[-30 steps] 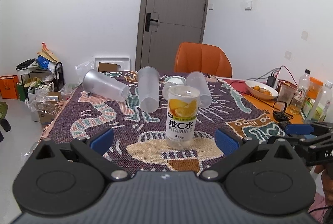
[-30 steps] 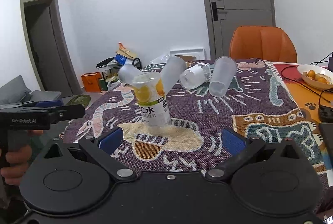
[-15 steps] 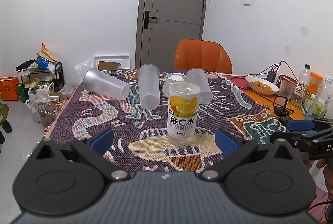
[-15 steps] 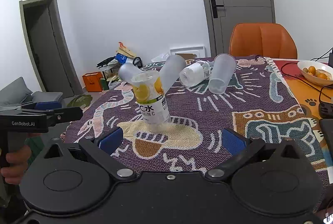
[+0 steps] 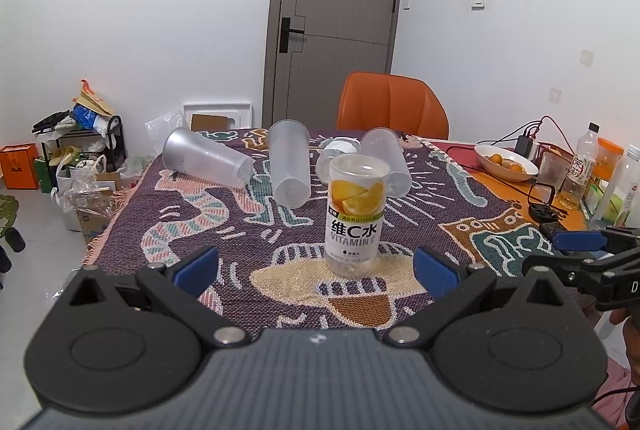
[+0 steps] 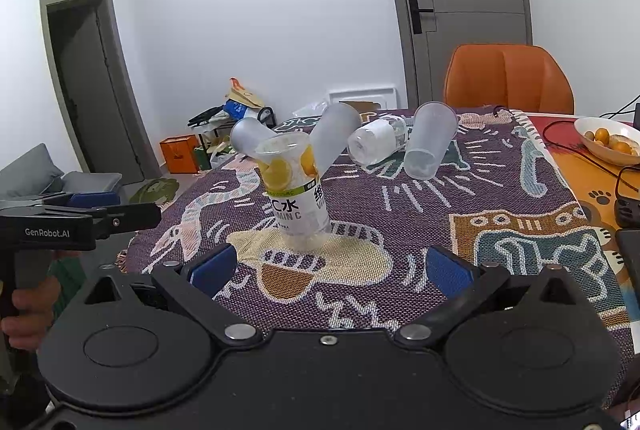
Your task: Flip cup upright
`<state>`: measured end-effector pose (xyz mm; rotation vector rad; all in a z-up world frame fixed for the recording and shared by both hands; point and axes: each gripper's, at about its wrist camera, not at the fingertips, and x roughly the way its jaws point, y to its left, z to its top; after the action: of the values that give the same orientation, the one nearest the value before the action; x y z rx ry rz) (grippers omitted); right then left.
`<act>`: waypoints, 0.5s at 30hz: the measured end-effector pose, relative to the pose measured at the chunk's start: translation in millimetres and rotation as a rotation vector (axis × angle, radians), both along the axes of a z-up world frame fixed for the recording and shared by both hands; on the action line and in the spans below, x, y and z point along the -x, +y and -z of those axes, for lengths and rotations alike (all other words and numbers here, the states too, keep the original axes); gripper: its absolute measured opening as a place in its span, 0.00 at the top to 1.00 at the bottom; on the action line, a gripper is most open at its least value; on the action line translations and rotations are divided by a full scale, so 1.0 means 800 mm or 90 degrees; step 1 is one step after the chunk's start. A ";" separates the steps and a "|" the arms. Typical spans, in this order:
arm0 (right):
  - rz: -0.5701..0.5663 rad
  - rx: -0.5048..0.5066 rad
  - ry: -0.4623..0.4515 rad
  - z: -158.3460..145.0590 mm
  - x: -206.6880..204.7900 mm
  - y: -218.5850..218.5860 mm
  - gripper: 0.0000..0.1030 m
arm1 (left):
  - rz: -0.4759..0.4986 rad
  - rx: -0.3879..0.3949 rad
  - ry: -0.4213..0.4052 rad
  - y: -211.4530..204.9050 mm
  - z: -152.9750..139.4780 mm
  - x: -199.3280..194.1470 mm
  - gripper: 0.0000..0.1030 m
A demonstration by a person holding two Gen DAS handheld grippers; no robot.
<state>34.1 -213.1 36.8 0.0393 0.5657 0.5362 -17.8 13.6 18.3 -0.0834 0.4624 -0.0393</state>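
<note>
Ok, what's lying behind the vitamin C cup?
Behind the vitamin C cup lie three frosted cups on their sides, plus a white-capped container. The cup partly hides that container in the left view.

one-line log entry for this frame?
left tongs: open | right tongs: open | vitamin C cup: standing, ungripped | frosted cups: on side

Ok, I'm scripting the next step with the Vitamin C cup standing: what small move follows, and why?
Probably ease the open left gripper toward the middle frosted cup, which lies on its side on the woven cloth. The Vitamin C cup already stands upright, and both grippers are empty.
</note>
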 end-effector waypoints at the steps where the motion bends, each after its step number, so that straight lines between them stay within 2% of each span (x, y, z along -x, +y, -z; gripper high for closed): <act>1: 0.000 0.000 0.000 0.000 0.000 0.000 0.00 | -0.001 0.000 0.000 0.000 0.000 0.000 0.00; 15: 0.001 0.001 0.001 0.001 0.001 0.000 0.00 | -0.003 0.000 0.006 0.003 0.000 -0.001 0.00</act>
<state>33.7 -212.9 36.2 0.0393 0.5678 0.5340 -17.1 15.7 18.4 -0.0851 0.4720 -0.0342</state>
